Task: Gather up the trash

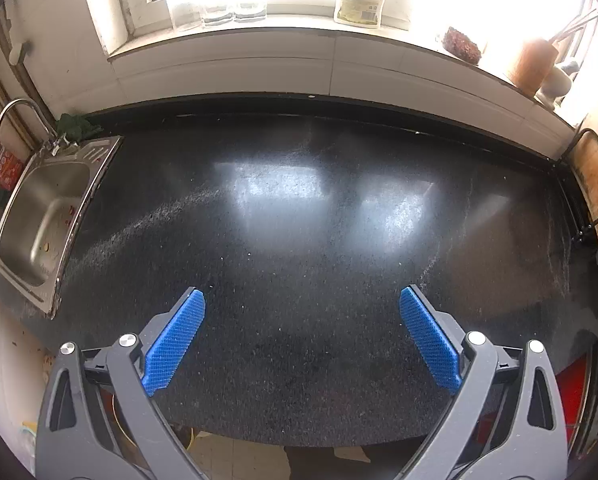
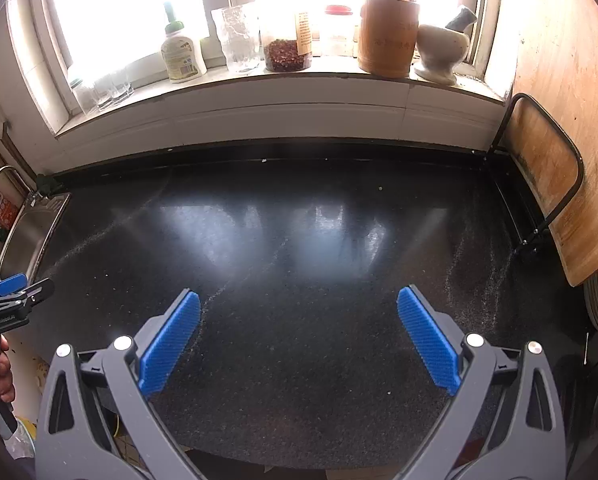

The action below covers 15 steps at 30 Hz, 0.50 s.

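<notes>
My left gripper (image 1: pixel 302 300) is open and empty, held above the black speckled countertop (image 1: pixel 299 240). My right gripper (image 2: pixel 299 300) is open and empty too, above the same countertop (image 2: pixel 299 260). The left gripper also shows at the left edge of the right wrist view (image 2: pixel 11 292), held in a hand. A few small scraps lie in the steel sink (image 1: pixel 47 216). Tiny white crumbs dot the counter. I see no larger piece of trash on the counter.
A faucet (image 1: pixel 19 120) stands behind the sink. The windowsill holds a bottle (image 2: pixel 181 52), glasses (image 2: pixel 237 38), a jar of red bits (image 2: pixel 287 54), a wooden utensil pot (image 2: pixel 387 36) and a mortar (image 2: pixel 443 48). A wooden board (image 2: pixel 559 160) leans at right.
</notes>
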Available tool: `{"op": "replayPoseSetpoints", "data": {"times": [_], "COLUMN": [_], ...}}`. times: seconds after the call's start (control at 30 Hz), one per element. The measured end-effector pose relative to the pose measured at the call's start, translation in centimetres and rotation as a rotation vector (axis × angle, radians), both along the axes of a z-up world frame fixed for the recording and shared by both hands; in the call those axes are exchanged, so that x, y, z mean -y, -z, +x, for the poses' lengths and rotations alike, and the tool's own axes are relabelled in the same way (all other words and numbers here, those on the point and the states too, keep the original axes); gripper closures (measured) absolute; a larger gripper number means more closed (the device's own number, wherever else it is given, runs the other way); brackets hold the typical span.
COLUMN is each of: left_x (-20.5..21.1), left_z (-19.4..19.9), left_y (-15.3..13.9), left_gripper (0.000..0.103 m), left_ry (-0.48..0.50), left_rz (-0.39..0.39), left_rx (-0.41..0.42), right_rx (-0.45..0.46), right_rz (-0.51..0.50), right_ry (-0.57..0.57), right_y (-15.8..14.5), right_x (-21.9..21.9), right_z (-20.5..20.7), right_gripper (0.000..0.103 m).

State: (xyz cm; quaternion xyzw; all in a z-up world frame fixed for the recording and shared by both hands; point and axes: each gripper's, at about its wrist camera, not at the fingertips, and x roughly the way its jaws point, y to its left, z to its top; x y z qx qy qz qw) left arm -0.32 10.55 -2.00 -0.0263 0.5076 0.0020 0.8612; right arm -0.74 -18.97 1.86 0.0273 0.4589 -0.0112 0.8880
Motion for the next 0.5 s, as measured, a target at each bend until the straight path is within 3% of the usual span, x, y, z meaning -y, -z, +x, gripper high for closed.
{"op": "replayPoseSetpoints", "data": {"times": [0.5], "left_x": [-0.26], "left_z": [-0.06], "left_y": [0.18], "left_gripper": [0.008], "left_ry": [0.003], "left_rz": [-0.005], "left_rx": [-0.010], "right_rx": [0.001], "right_rz": [-0.001], "right_ry": [-0.009], "right_y": [-0.17], "right_x": [-0.53], "right_z": [0.26], "right_gripper": [0.007]}}
